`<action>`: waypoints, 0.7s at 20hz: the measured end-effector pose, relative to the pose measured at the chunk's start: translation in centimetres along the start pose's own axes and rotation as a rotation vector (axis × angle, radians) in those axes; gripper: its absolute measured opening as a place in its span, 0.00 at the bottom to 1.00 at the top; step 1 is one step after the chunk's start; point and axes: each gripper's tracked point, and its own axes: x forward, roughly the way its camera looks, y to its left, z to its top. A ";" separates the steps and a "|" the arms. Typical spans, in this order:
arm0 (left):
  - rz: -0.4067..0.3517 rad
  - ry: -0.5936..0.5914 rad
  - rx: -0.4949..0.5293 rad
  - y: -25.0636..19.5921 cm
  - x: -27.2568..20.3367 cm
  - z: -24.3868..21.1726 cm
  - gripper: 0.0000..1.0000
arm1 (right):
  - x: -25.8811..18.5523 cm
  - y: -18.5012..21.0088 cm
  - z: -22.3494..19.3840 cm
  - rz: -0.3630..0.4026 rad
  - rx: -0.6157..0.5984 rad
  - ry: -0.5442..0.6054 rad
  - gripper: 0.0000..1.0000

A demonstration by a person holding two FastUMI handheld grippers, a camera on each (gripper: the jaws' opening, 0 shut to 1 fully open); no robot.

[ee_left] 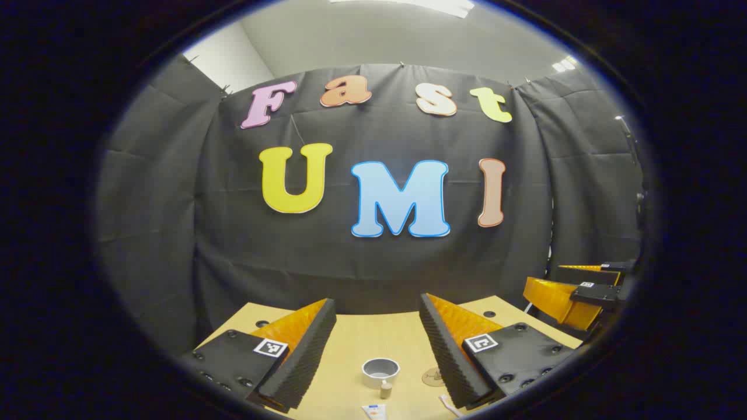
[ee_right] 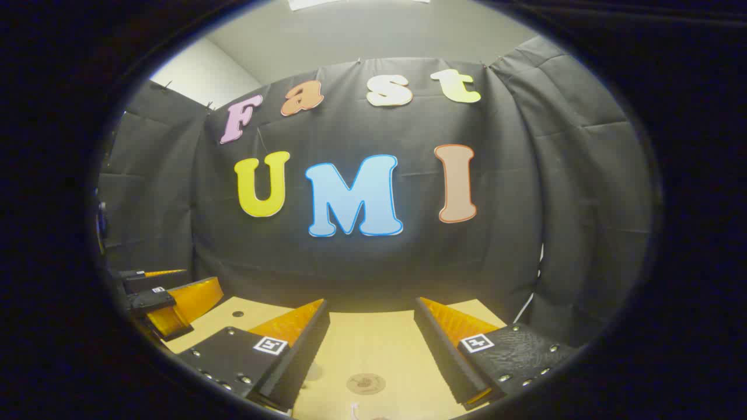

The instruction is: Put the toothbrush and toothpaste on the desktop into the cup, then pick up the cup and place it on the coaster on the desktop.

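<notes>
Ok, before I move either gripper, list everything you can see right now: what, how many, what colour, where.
cup: one, white-grey, upright on the desk between the left gripper's fingers in the left gripper view, nothing in it that I can see
coaster: one, round, tan-brown, flat on the desk, right of the cup in the left gripper view
toothpaste: one, white tube, lying near the bottom edge; a small beige cap-like piece stands just beyond it
toothbrush: one, white end showing, near edge, partly hidden
desk: one, light wood
left gripper: one, above the desk, fingers apart
right gripper: one, above the desk, fingers apart
</notes>
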 end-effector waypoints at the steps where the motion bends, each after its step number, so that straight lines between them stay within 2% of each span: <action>1: 0.000 0.005 -0.001 0.0 0.0 -0.1 0.97 | 0.3 0.3 -0.2 0.010 0.000 0.004 0.92; 7: -0.019 0.054 -0.012 -0.3 -0.5 -1.2 0.97 | 0.9 1.0 -1.9 0.033 0.014 0.092 0.92; 10: -0.014 0.069 -0.015 -0.3 -0.7 -1.6 0.94 | 1.1 1.2 -2.1 0.035 0.014 0.103 0.92; 14: -0.008 0.078 -0.005 -0.2 -0.5 -2.0 0.97 | 1.3 1.1 -2.5 0.028 0.011 0.123 0.92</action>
